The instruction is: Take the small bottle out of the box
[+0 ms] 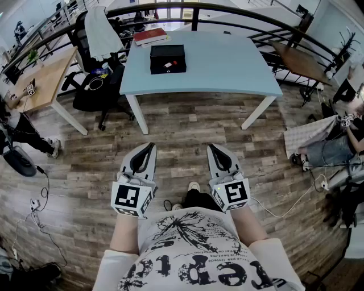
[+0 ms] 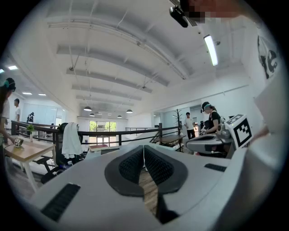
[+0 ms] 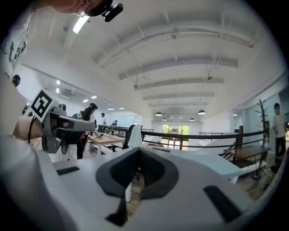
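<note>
A black box (image 1: 168, 59) lies on the light blue table (image 1: 227, 71) far ahead, with a small red and white thing (image 1: 167, 65) on its top; I cannot tell whether that is the bottle. My left gripper (image 1: 150, 147) and right gripper (image 1: 211, 148) are held side by side close to my body, over the wooden floor, well short of the table. Both are shut with their pads together and nothing between them. The left gripper view shows its jaws (image 2: 144, 149) meeting, and the right gripper view shows the same of its own (image 3: 138, 151). The table (image 3: 216, 166) is ahead.
A red book (image 1: 150, 36) lies at the table's far left corner. An office chair (image 1: 99, 68) draped with a white cloth stands left of the table, beside a wooden desk (image 1: 40, 79). A black railing (image 1: 227, 11) runs behind. People sit at both sides; cables trail on the floor.
</note>
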{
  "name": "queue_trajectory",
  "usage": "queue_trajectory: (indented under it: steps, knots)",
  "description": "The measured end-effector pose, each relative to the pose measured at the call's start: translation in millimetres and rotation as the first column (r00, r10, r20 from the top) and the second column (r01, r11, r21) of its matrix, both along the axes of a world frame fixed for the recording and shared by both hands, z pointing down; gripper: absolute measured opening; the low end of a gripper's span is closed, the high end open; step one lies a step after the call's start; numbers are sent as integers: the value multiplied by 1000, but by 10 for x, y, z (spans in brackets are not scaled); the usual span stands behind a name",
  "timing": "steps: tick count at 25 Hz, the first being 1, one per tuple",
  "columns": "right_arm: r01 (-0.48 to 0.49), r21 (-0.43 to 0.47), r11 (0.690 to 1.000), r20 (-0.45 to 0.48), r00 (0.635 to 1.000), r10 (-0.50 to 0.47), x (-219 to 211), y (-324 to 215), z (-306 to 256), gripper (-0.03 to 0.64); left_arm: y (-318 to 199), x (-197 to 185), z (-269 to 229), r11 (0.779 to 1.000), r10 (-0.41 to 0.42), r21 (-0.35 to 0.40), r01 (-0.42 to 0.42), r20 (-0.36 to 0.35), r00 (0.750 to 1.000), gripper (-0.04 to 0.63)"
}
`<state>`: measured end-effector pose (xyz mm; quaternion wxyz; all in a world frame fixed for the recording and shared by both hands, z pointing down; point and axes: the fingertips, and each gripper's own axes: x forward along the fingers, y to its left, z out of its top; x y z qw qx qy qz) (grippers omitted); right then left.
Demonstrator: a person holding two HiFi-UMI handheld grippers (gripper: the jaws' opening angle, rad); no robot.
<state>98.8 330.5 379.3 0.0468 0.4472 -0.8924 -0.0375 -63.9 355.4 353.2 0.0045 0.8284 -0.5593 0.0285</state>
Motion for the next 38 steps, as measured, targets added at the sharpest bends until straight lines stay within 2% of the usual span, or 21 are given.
queue_trajectory:
  steps: [11, 17, 24, 31, 38]
  knots:
    - [10, -14, 1000, -5, 1000, -10, -84, -58, 80, 9, -59, -43, 58, 1000, 8, -10, -8, -6, 1000, 21]
    - [9, -37, 999, 24, 1000, -8, -151, -139, 77, 11, -106, -152, 58, 1000, 1, -16, -1, -21, 1000, 21]
    - [27, -55, 998, 10, 1000, -26, -240, -324, 188, 11, -268, -211, 209, 999, -9, -45, 8, -23, 1000, 21]
    - [65, -82, 994, 11, 998, -65, -363, -956, 348, 11, -804, -301, 350, 996, -43, -74, 42, -6, 999, 21]
    - [130, -68, 989, -1, 991, -131, -506, -2021, 288, 11, -1849, -264, 398, 992, -59, -106, 61, 21, 998, 21]
